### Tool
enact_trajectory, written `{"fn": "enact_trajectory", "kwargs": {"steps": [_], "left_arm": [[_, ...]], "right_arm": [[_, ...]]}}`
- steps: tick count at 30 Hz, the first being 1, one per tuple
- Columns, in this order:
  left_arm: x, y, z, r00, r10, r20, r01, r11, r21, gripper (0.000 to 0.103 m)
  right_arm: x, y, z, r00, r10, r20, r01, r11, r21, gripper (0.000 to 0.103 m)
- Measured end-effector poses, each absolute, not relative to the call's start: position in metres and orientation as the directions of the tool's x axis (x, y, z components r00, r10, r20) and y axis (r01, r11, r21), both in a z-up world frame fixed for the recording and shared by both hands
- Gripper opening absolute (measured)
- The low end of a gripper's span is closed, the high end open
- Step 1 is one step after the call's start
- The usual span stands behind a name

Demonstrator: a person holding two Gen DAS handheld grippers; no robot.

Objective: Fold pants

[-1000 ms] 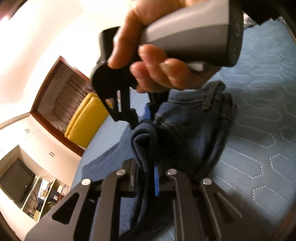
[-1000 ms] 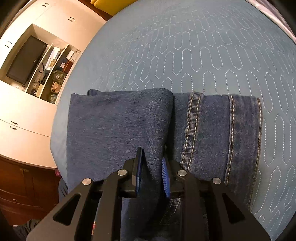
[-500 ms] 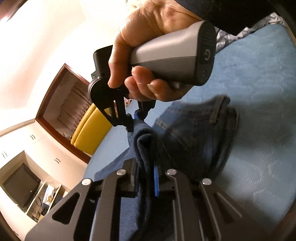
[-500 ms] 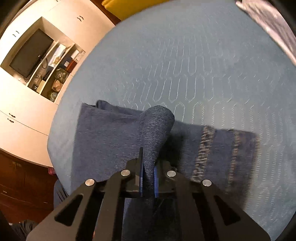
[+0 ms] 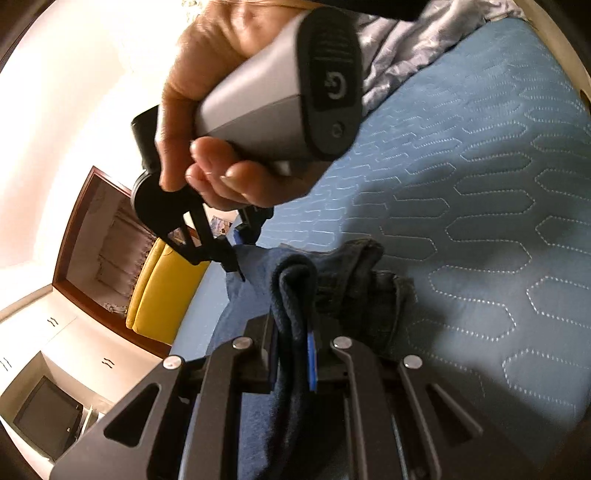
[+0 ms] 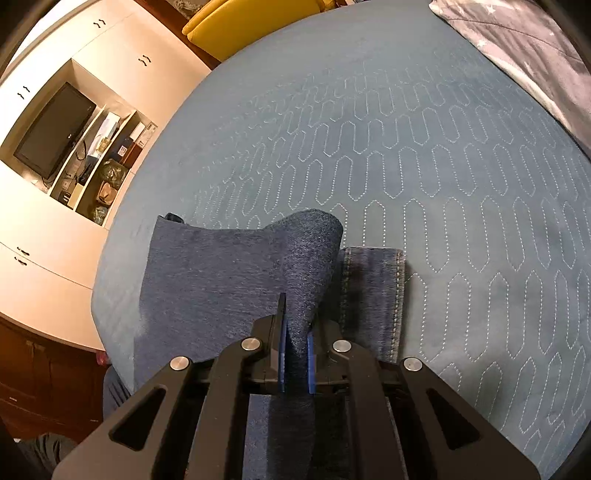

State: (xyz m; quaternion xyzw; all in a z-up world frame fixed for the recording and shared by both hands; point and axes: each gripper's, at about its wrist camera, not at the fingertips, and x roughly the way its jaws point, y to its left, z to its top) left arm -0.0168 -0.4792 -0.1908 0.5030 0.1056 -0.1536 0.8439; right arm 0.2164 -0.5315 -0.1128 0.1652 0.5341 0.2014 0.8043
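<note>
Dark blue jeans lie partly folded on the blue quilted bed. My right gripper is shut on a raised fold of the denim and holds it above the bed; the stitched waistband edge lies to its right. My left gripper is shut on another dark fold of the jeans, lifted off the bed. In the left wrist view the right gripper and the hand holding it fill the upper middle, just beyond the cloth.
A grey patterned blanket lies at the far right of the bed. A yellow chair stands past the bed's far edge. White cabinets with a TV and cluttered shelves stand on the left.
The right gripper closed on the denim fold and both grippers lifted the cloth. The fold now stands taller and the waistband shows less.
</note>
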Motion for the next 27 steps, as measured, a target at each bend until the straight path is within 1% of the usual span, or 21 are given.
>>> {"fn": "enact_trajectory", "kwargs": {"steps": [4,5,7,8,10,11,12,13,15,17,19,20,21,22,23,24,25,26,27], "left_arm": [[-0.007,-0.484,-0.201,0.917,-0.152,-0.37,0.398,0.437,0.807,0.013],[-0.004,-0.484,-0.204,0.909,-0.153,-0.388,0.414,0.448,0.793,0.015],[-0.002,-0.483,-0.206,0.905,-0.161,-0.394,0.422,0.462,0.78,0.016],[0.001,-0.48,-0.204,0.904,-0.168,-0.394,0.424,0.473,0.772,0.018],[0.003,-0.474,-0.197,0.902,-0.171,-0.395,0.425,0.506,0.751,0.035],[0.005,-0.467,-0.186,0.898,-0.182,-0.4,0.43,0.549,0.717,0.055],[0.005,-0.463,-0.178,0.896,-0.195,-0.399,0.434,0.577,0.692,0.069],[0.005,-0.455,-0.166,0.888,-0.217,-0.405,0.446,0.615,0.65,0.072],[0.003,-0.441,-0.15,0.867,-0.243,-0.434,0.478,0.652,0.589,0.074],[-0.001,-0.413,-0.129,0.852,-0.27,-0.449,0.493,0.705,0.51,0.074],[0.003,-0.388,-0.112,0.841,-0.28,-0.463,0.491,0.755,0.434,0.074],[0.008,-0.375,-0.103,0.827,-0.3,-0.476,0.502,0.776,0.382,0.074],[0.014,-0.364,-0.093,0.81,-0.322,-0.489,0.511,0.796,0.323,0.074],[0.031,-0.35,-0.082,0.783,-0.347,-0.517,0.52,0.821,0.237,0.073],[0.048,-0.342,-0.077,0.748,-0.377,-0.547,0.532,0.833,0.153,0.07],[0.068,-0.336,-0.072,0.698,-0.422,-0.578,0.549,0.834,0.054,0.055],[0.096,-0.334,-0.068,0.64,-0.467,-0.61,0.554,0.831,-0.055,0.047],[0.117,-0.334,-0.067,0.603,-0.493,-0.627,0.552,0.826,-0.118,0.038],[0.136,-0.338,-0.067,0.568,-0.515,-0.641,0.555,0.816,-0.163,0.037]], "right_arm": [[0.213,-0.523,-0.127,0.367,0.439,-0.82,-0.17,0.899,0.405,0.008],[0.21,-0.521,-0.131,0.386,0.425,-0.819,-0.183,0.905,0.383,0.009],[0.205,-0.516,-0.133,0.416,0.4,-0.817,-0.197,0.916,0.348,0.01],[0.202,-0.514,-0.134,0.435,0.38,-0.816,-0.198,0.925,0.325,0.01],[0.198,-0.509,-0.134,0.457,0.345,-0.82,-0.196,0.938,0.286,0.014],[0.197,-0.507,-0.134,0.467,0.33,-0.82,-0.192,0.943,0.27,0.016],[0.197,-0.508,-0.133,0.474,0.326,-0.818,-0.189,0.945,0.267,0.017],[0.196,-0.508,-0.132,0.479,0.325,-0.815,-0.184,0.945,0.269,0.018],[0.194,-0.514,-0.124,0.498,0.326,-0.803,-0.158,0.945,0.286,0.022],[0.183,-0.533,-0.111,0.558,0.315,-0.768,-0.106,0.945,0.31,0.033],[0.172,-0.549,-0.101,0.583,0.329,-0.743,-0.064,0.93,0.362,0.033],[0.162,-0.557,-0.098,0.586,0.309,-0.749,-0.023,0.931,0.365,0.033],[0.153,-0.56,-0.096,0.584,0.287,-0.76,0.002,0.935,0.354,0.033],[0.142,-0.559,-0.095,0.581,0.266,-0.769,0.016,0.941,0.338,0.033],[0.126,-0.555,-0.095,0.58,0.256,-0.773,0.014,0.946,0.324,0.033],[0.114,-0.55,-0.097,0.58,0.254,-0.774,0.011,0.948,0.319,0.033],[0.102,-0.546,-0.099,0.581,0.247,-0.775,0.016,0.949,0.315,0.033],[0.09,-0.54,-0.103,0.583,0.235,-0.778,0.029,0.951,0.309,0.033],[0.081,-0.536,-0.107,0.588,0.222,-0.778,0.041,0.952,0.303,0.033]]}}
